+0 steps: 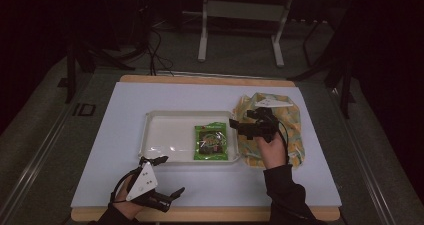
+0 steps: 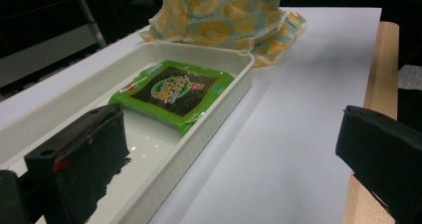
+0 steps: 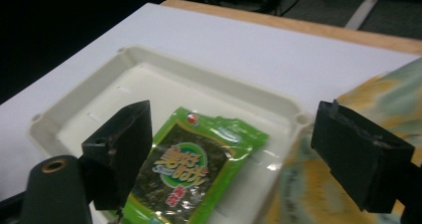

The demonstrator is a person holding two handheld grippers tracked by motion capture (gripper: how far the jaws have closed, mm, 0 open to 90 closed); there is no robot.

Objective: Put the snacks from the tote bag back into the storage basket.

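On the white sheet covering the table, a shallow cream plastic tray sits mid-table, with a crumpled yellow-patterned plastic bag just beside its right end. Flat in the tray's right half lies a green foil seaweed snack packet, its long axis running away from the person and its red-marked top edge at the far end. The right gripper hangs just above the tray's right rim beside the packet, jaws wide and empty. The left gripper is farther off near the front edge, jaws also wide.
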